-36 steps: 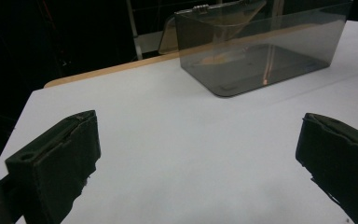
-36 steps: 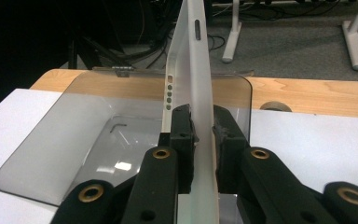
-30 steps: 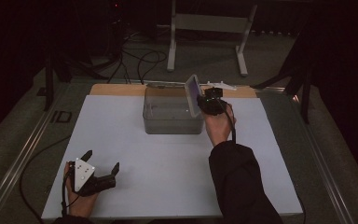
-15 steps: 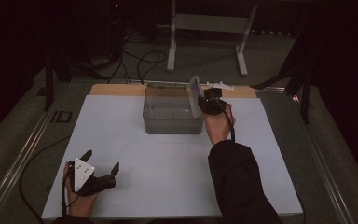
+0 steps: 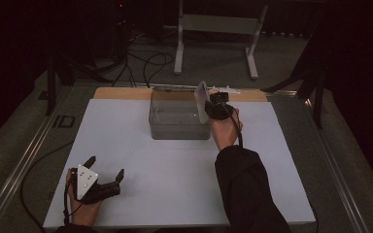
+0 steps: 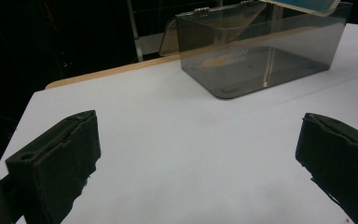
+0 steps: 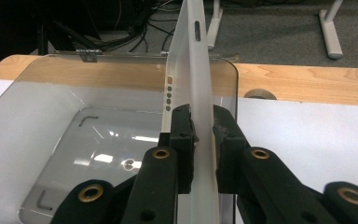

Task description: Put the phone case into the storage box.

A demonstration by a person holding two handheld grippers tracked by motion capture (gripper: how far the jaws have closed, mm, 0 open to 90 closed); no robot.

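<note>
A clear grey plastic box (image 5: 177, 127) stands open at the far middle of the white table top (image 5: 175, 170), its hinged lid (image 6: 170, 39) folded back behind it. My right gripper (image 5: 209, 109) is shut on a flat white device (image 5: 202, 99) with a blue face, held on edge over the box's right end. In the right gripper view the pads (image 7: 184, 133) clamp the device (image 7: 190, 70) at its lower part, above the box (image 7: 98, 140), which has nothing inside. My left gripper (image 5: 106, 166) rests open at the near left; its jaws (image 6: 200, 154) stand wide apart over bare table, far from the box (image 6: 261, 51).
A wooden strip (image 5: 121, 93) runs along the table's far edge. Behind it are cables (image 5: 145, 63) and a metal stand (image 5: 216, 24) on the floor. A metal rail (image 5: 24, 160) borders the left side. A dark sleeve (image 5: 245, 189) reaches in from the near right.
</note>
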